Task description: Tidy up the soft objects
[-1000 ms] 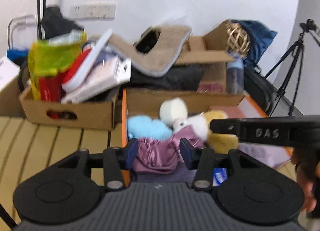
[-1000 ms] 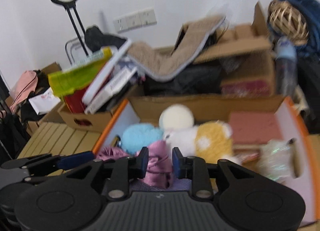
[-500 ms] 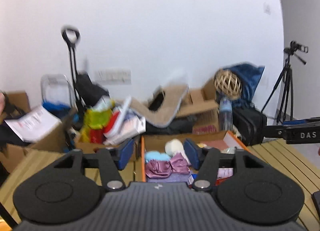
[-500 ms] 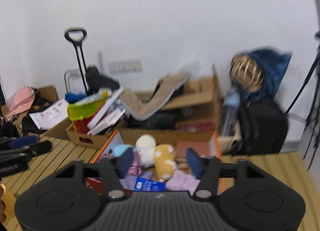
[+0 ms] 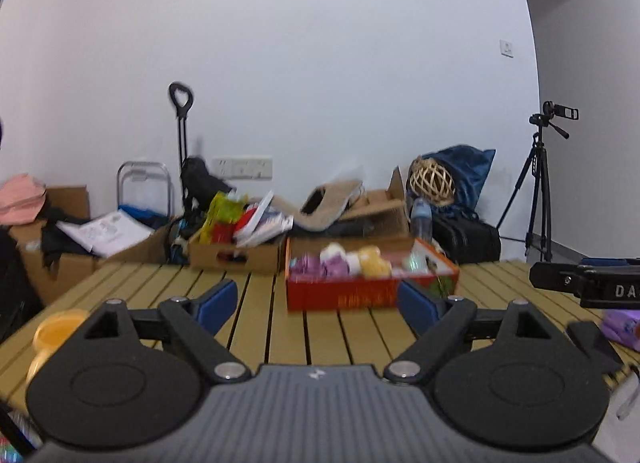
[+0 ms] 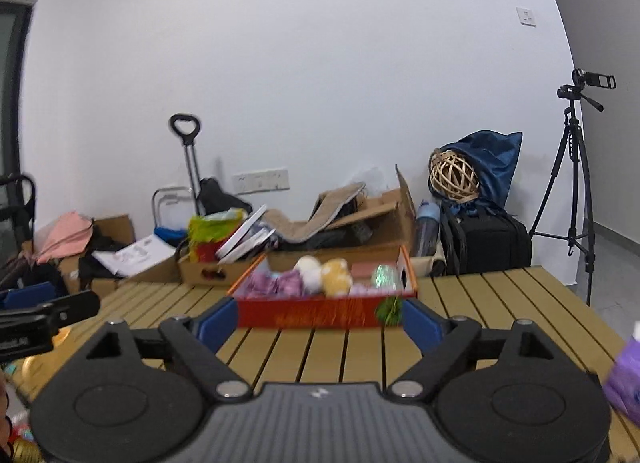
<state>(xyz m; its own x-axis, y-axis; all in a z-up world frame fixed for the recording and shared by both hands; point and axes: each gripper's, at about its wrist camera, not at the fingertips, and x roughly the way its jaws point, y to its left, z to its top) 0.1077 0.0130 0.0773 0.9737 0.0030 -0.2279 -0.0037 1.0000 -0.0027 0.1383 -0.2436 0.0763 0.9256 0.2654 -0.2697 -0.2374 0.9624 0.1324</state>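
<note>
A red box (image 5: 360, 295) stands at the far side of the slatted wooden table (image 5: 256, 327). It holds soft things: a purple cloth (image 5: 316, 265), a white pompom (image 5: 334, 251) and a yellow plush (image 5: 374, 259). My left gripper (image 5: 318, 303) hangs well back from the box, its jaws opening with nothing between them. My right gripper (image 6: 320, 323) is equally far from the box (image 6: 312, 315), its jaws opening and empty. The right gripper's finger (image 5: 580, 283) shows at the right edge of the left wrist view. The left gripper's finger (image 6: 48, 313) shows at the left edge of the right wrist view.
A purple pack (image 6: 624, 379) lies on the table at the right and a yellow lid (image 5: 56, 333) at the left. Behind the table stand cluttered cardboard boxes (image 5: 236, 257), a black case (image 6: 488, 243), a trolley handle (image 6: 186, 143) and a camera tripod (image 6: 572, 183).
Both grippers have pulled back from the red box and their jaws have widened. The purple cloth that was between the fingers stays in the box.
</note>
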